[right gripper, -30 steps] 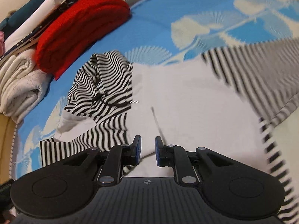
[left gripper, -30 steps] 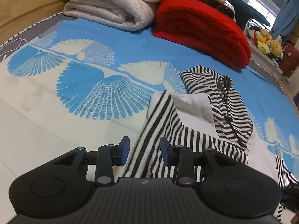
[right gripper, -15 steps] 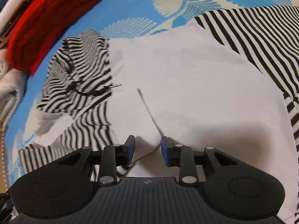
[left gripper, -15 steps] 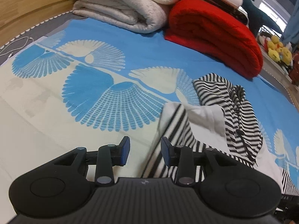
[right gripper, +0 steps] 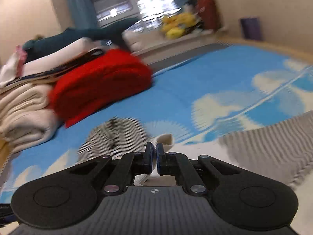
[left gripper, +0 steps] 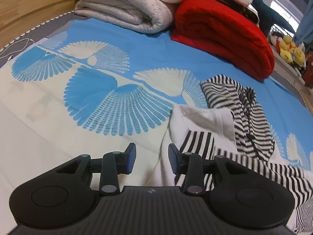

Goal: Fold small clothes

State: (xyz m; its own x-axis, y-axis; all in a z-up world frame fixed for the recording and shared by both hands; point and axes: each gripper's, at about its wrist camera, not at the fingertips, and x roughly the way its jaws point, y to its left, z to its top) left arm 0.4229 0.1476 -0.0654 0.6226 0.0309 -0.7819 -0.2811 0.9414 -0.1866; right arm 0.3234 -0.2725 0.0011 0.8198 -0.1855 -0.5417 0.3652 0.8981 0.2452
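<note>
A white garment with a black-and-white striped hood (left gripper: 244, 113) and striped sleeves lies on the blue patterned bedspread (left gripper: 109, 101). My right gripper (right gripper: 154, 154) is shut on a fold of its white fabric (right gripper: 165, 140), raised off the bed; the striped hood (right gripper: 117, 135) lies just beyond, and one striped sleeve (right gripper: 264, 143) spreads to the right. My left gripper (left gripper: 152, 159) stands open low over the garment's white left edge (left gripper: 176, 121). That edge runs under the gap, and the pads do not press on it. A striped sleeve (left gripper: 199, 143) lies by its right finger.
A folded cream blanket (left gripper: 129, 5) and a rolled red blanket (left gripper: 225, 33) are stacked at the head of the bed. Yellow plush toys (left gripper: 291, 51) sit on a ledge beyond. A wooden bed frame (left gripper: 29, 4) and a white cable (left gripper: 17, 45) border the far left.
The right gripper closed on the white fabric and rose, tilting up to show the room. In the left wrist view the garment's white part has bunched up and pulled right; the left gripper barely moved.
</note>
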